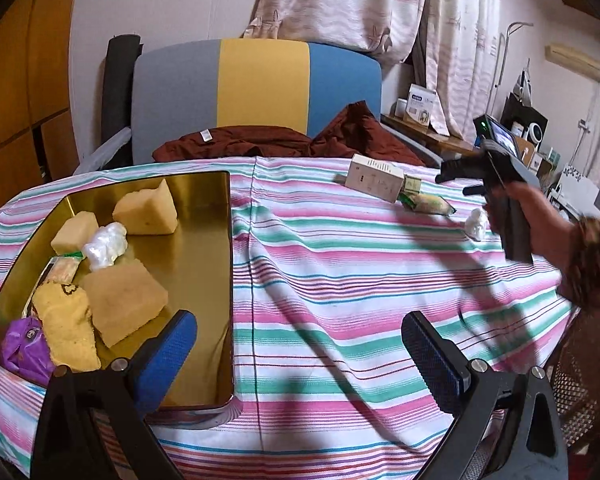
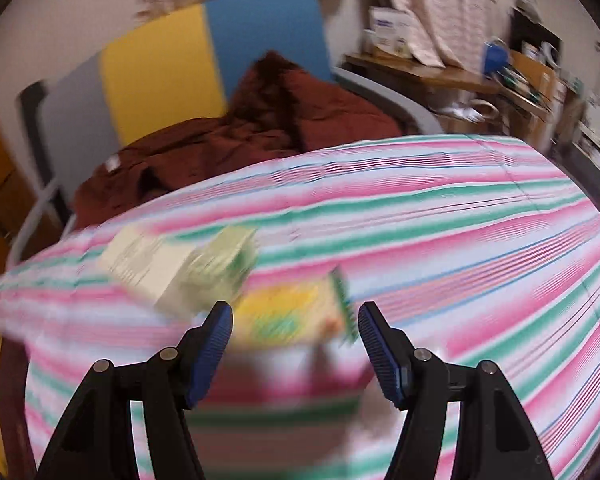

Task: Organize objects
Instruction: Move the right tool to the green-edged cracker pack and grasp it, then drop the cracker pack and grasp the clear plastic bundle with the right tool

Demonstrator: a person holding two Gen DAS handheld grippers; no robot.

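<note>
A gold tray [image 1: 204, 216] on the striped tablecloth holds several yellow sponges [image 1: 146, 210], a white plastic wad [image 1: 105, 245], a purple bag [image 1: 25, 349] and a snack packet. My left gripper [image 1: 300, 344] is open and empty, its left finger over the tray's near right corner. Far right lie a white box [image 1: 374, 178], a green-yellow packet [image 1: 426, 202] and a small white wad [image 1: 476, 224]. My right gripper [image 1: 456, 180] hovers above them. In the blurred right wrist view, my right gripper [image 2: 296, 336] is open, just short of the packet [image 2: 288, 314] and box [image 2: 156, 264].
A chair [image 1: 256, 84] with grey, yellow and blue panels stands behind the table, with a dark red cloth [image 1: 260, 142] on its seat. A cluttered shelf [image 1: 428, 128] and curtains are at the back right. The striped tablecloth [image 1: 340, 280] covers the table.
</note>
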